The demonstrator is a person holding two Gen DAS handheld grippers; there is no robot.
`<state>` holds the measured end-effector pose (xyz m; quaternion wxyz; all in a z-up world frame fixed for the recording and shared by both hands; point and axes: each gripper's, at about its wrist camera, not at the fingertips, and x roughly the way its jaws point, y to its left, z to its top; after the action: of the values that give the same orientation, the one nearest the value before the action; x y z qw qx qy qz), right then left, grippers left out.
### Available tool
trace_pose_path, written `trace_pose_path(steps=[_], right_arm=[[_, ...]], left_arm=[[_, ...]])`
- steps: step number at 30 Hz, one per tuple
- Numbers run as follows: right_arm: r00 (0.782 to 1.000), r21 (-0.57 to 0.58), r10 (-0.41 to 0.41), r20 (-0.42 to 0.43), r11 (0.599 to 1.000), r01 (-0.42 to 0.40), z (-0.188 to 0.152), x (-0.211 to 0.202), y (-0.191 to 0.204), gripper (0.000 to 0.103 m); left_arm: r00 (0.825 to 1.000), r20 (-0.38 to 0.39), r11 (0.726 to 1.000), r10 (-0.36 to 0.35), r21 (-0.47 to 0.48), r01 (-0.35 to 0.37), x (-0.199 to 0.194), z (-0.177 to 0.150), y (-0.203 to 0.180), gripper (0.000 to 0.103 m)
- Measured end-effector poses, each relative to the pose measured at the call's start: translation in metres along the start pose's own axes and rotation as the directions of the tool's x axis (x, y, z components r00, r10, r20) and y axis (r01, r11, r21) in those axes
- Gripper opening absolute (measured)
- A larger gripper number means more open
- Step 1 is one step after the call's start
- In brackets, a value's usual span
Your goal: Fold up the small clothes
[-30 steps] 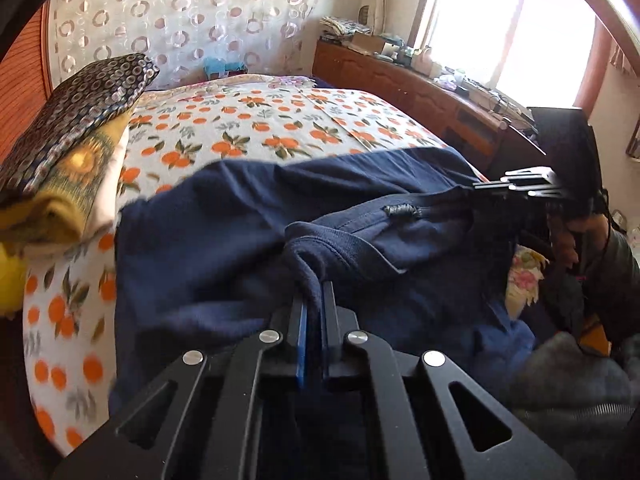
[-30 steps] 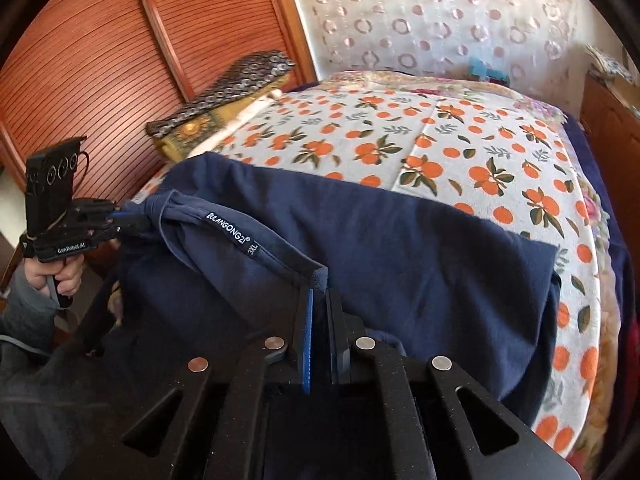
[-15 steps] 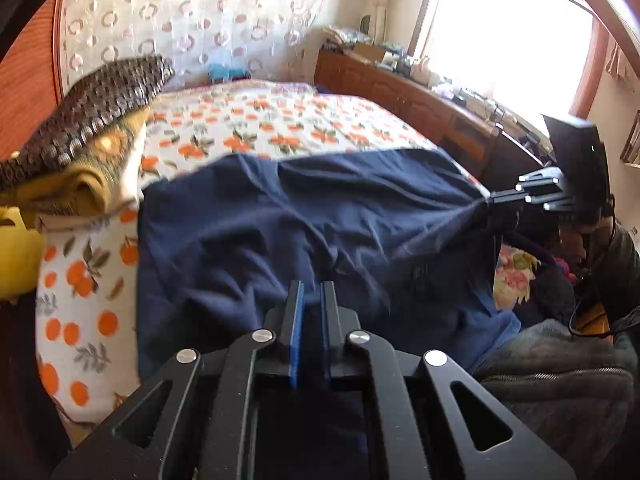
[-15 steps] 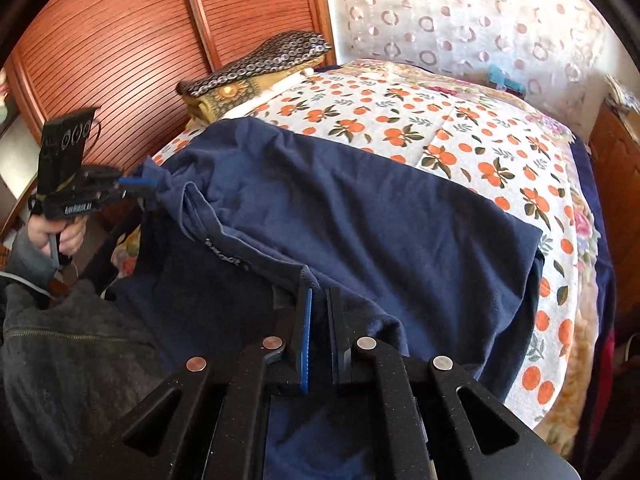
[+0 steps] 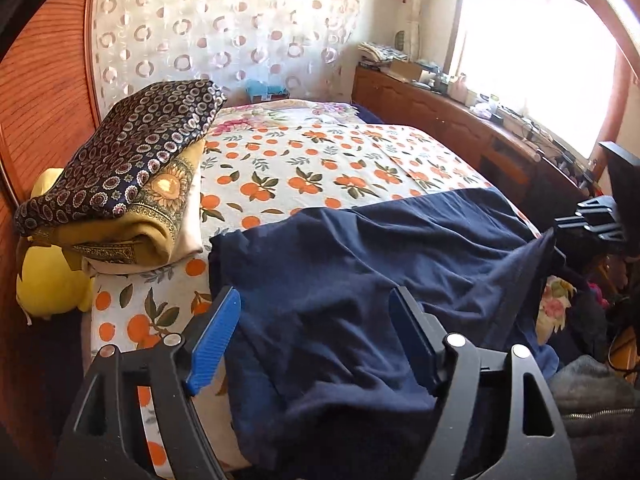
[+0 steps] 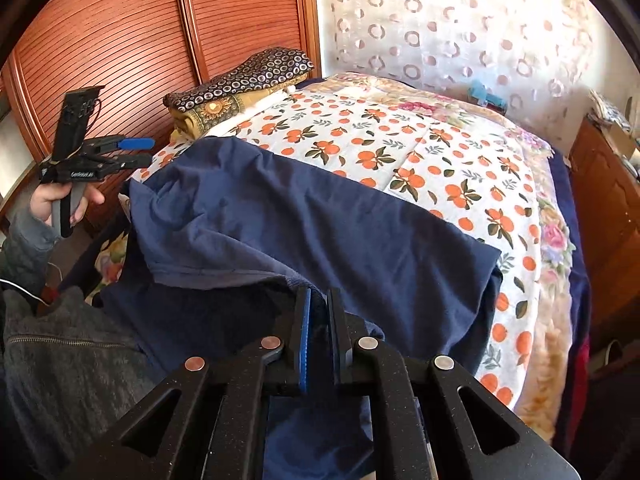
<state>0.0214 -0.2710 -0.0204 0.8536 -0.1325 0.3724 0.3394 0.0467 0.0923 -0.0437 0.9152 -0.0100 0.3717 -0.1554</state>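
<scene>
A navy T-shirt (image 5: 360, 260) lies spread over the near end of the bed, with its near part hanging off the edge. My left gripper (image 5: 316, 294) hovers just above the shirt's left side. Its jaws are opening wide and the blue pads (image 5: 216, 332) touch no cloth. In the right wrist view the left gripper (image 6: 140, 151) stands clear of the shirt (image 6: 320, 208), gripped by a person's hand (image 6: 52, 204). My right gripper (image 6: 318, 308) is pinched on a fold of the shirt's near edge, with its jaws just starting to part. It lifts that edge at the right (image 5: 560, 226).
The bed's orange-print sheet (image 5: 320, 160) stretches away behind the shirt. Folded blankets (image 5: 132, 160) and a yellow plush (image 5: 48, 276) sit at the bed's left side by slatted wooden doors (image 6: 120, 40). A cluttered wooden cabinet (image 5: 440, 112) runs under the window. A grey sleeve (image 6: 60, 360) is close by.
My left gripper let go of the shirt's bunched cloth and opened wide while drawing back. The shirt went from bunched to spread flatter. My right gripper kept its hold and pulled back.
</scene>
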Motion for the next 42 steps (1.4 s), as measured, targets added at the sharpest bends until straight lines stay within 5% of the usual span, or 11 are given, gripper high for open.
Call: trace_pose_path(steps=[7,13,18,25,33,40,42], right_arm=[[0.998,-0.012,-0.058,0.016,0.998,0.058,0.003,-0.017,-0.003,0.035],[0.99,0.03,-0.135,0.03,0.99,0.134,0.005,-0.025,-0.027,0.041],[0.978,0.101,-0.204,0.035,0.975,0.2,0.005,-0.008,-0.054,0.042],[0.974,0.233,-0.229,0.003,0.947,0.222,0.002,0.044,-0.087,0.042],[0.985,0.352,-0.175,-0.005,0.921,0.166,0.004,0.075,-0.111,0.042],[0.986,0.338,-0.168,-0.01,0.927,0.161,0.014,0.092,-0.124,0.042],[0.986,0.331,-0.165,-0.004,0.93,0.157,0.012,0.09,-0.124,0.027]], left_arm=[[1.0,-0.012,0.999,0.016,-0.029,-0.016,0.014,0.004,0.01,0.077],[0.999,-0.005,0.998,0.051,-0.034,-0.051,0.027,0.016,0.019,0.077],[0.998,-0.002,0.996,0.065,-0.063,-0.065,0.038,0.02,0.032,0.077],[0.998,-0.022,0.985,0.054,-0.16,-0.057,0.055,0.02,0.058,0.053],[0.997,-0.07,0.974,0.016,-0.226,-0.032,0.076,0.024,0.069,0.052],[0.997,-0.073,0.963,-0.002,-0.267,-0.017,0.084,0.031,0.076,0.052],[0.996,-0.085,0.964,0.0,-0.264,-0.023,0.088,0.033,0.078,0.035]])
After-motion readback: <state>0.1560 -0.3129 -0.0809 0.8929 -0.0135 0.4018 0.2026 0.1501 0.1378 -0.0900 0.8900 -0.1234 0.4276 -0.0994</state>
